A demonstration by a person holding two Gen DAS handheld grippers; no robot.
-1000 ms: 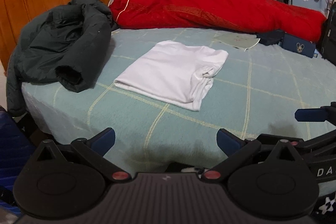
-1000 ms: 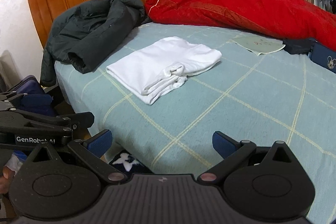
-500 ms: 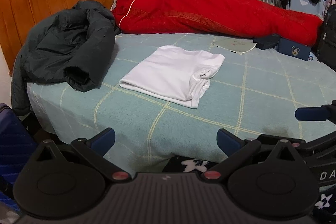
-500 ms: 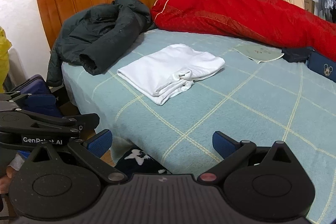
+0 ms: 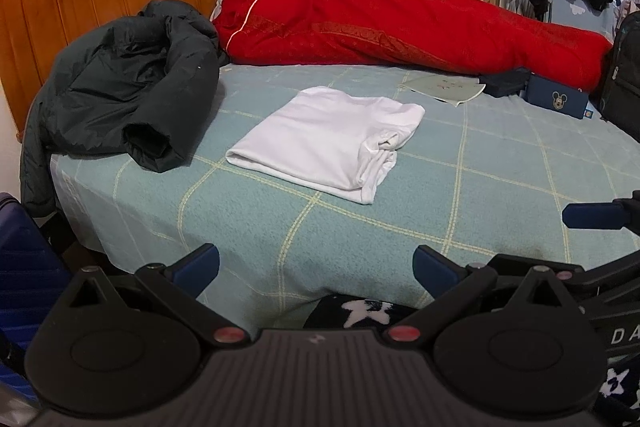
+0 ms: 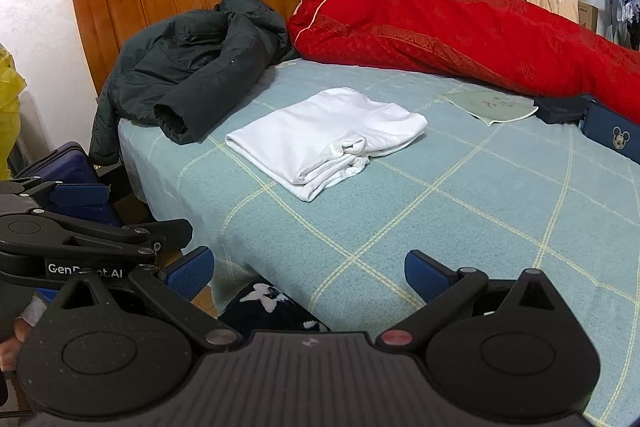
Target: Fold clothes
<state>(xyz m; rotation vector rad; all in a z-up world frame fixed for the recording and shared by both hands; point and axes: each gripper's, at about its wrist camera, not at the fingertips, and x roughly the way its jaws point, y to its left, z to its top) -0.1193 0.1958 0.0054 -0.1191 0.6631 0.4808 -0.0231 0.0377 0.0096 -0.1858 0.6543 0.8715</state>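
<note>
Nearby, dark jacket [image 5: 128, 95] flanks folded white shirt [image 5: 332, 139]; both claws [image 5: 316, 263] [image 6: 308, 267] wide, empty.

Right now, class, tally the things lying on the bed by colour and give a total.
White: 1, the folded shirt
Dark green: 1, the jacket
Red: 1, the quilt
Pale green: 1, the paper
Navy: 2, the box and the cloth
Total: 6

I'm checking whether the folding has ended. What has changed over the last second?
Both open grippers, left and right, drew back from the bed, holding nothing. The folded white shirt, dark padded jacket and red quilt stayed put.
</note>
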